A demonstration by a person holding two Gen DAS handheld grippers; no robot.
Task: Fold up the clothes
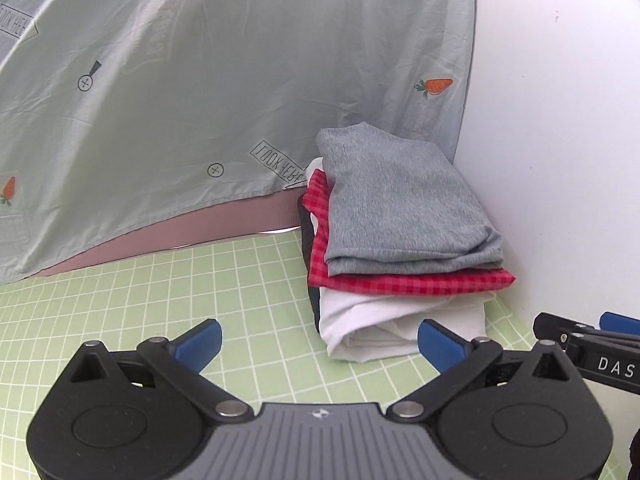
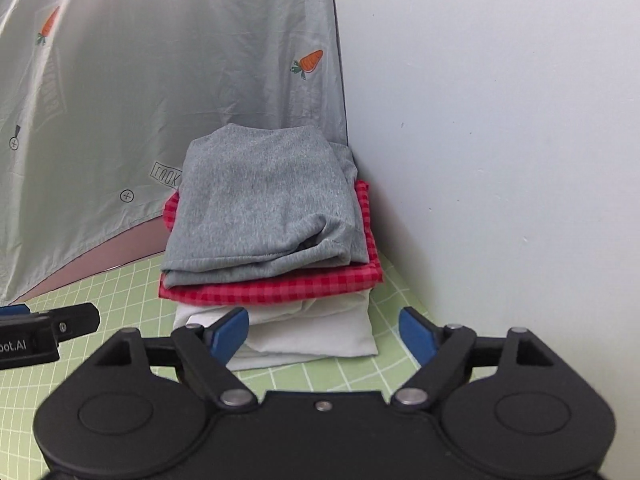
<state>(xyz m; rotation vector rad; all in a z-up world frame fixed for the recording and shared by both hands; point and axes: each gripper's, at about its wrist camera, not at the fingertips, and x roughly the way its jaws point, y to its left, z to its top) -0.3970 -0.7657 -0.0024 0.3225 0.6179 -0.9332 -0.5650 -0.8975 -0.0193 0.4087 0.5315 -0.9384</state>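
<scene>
A stack of folded clothes stands on the green grid mat (image 1: pixel 160 304) in the corner by the wall. A grey garment (image 1: pixel 396 200) lies on top, a red checked one (image 1: pixel 408 282) under it, a white one (image 1: pixel 400 320) below, with a dark piece at the left side. The stack also shows in the right wrist view: grey (image 2: pixel 264 204), red checked (image 2: pixel 272 290), white (image 2: pixel 312 332). My left gripper (image 1: pixel 320 344) is open and empty just in front of the stack. My right gripper (image 2: pixel 324 332) is open and empty, close to the white garment.
A pale green sheet (image 1: pixel 200 100) printed with carrots hangs behind the mat. A white wall (image 1: pixel 560 160) stands at the right. The right gripper's finger shows at the left view's edge (image 1: pixel 592 340); the left gripper's finger shows in the right view (image 2: pixel 52 332).
</scene>
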